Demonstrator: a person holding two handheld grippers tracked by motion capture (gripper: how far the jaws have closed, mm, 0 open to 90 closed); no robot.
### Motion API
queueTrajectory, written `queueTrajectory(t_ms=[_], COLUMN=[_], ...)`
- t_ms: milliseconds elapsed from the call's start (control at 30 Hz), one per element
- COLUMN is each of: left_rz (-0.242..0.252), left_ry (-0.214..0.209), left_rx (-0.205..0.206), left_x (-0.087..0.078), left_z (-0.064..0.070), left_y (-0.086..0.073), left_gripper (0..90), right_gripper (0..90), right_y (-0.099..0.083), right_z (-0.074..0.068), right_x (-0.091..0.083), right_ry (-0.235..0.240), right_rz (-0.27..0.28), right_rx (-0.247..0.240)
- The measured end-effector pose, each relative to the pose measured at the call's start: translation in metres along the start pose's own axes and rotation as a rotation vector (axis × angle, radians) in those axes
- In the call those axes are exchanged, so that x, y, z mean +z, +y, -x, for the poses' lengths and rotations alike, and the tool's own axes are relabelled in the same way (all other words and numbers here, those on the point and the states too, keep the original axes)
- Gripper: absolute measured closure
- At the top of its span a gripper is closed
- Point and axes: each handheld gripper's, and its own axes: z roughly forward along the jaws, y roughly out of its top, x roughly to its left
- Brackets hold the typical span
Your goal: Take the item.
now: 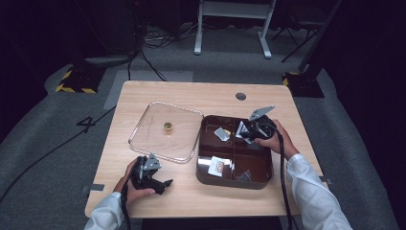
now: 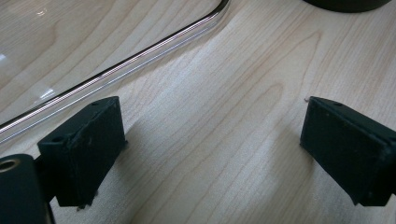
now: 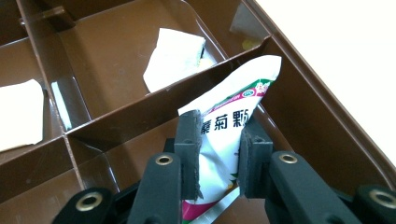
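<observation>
The sachet (image 3: 219, 140) runs off the right gripper view's bottom edge; the tongs (image 3: 218, 156) cover its sides

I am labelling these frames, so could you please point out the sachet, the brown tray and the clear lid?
sachet (image 3: 243, 98), right gripper view, its white upper part.
brown tray (image 1: 233, 183), high view, near wall.
clear lid (image 1: 154, 139), high view, bare pane.

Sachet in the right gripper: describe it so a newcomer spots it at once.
Find the brown tray on the table's right half. At its far right compartment the right gripper pinches a white sachet. Unlike the packets lying flat, it stands upright, with green and pink print.
</observation>
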Motion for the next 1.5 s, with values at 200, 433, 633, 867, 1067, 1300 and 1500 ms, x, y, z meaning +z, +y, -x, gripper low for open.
queueTrajectory(t_ms=[200, 433, 633, 867, 1067, 1300, 1500], left_rz=[0.000, 0.000, 0.000, 0.000, 0.000, 0.000, 0.000], left_ry=[0.000, 0.000, 0.000, 0.000, 0.000, 0.001, 0.001], left_rx=[0.000, 0.000, 0.000, 0.000, 0.000, 0.000, 0.000], left_x=[0.000, 0.000, 0.000, 0.000, 0.000, 0.000, 0.000], left_z=[0.000, 0.000, 0.000, 0.000, 0.000, 0.000, 0.000], left_y=[0.000, 0.000, 0.000, 0.000, 0.000, 0.000, 0.000], left_gripper=[6.7, 6.7, 6.6, 6.7, 6.7, 6.7, 6.7], right_gripper=[73.7, 73.6, 73.6, 73.6, 73.5, 73.4, 73.3], right_y=[0.003, 0.003, 0.003, 0.005, 0.006, 0.005, 0.001], right_z=[-0.003, -0.002, -0.003, -0.005, -0.005, -0.008, -0.008], right_x=[-0.007, -0.013, -0.017, -0.028, -0.040, -0.048, -0.056], right_ry=[-0.003, 0.013, 0.014, 0.013, 0.010, 0.001, -0.010], right_rz=[0.022, 0.047, 0.060, 0.081, 0.102, 0.102, 0.109], right_rx=[-0.011, -0.007, -0.011, -0.016, -0.020, -0.031, -0.026])
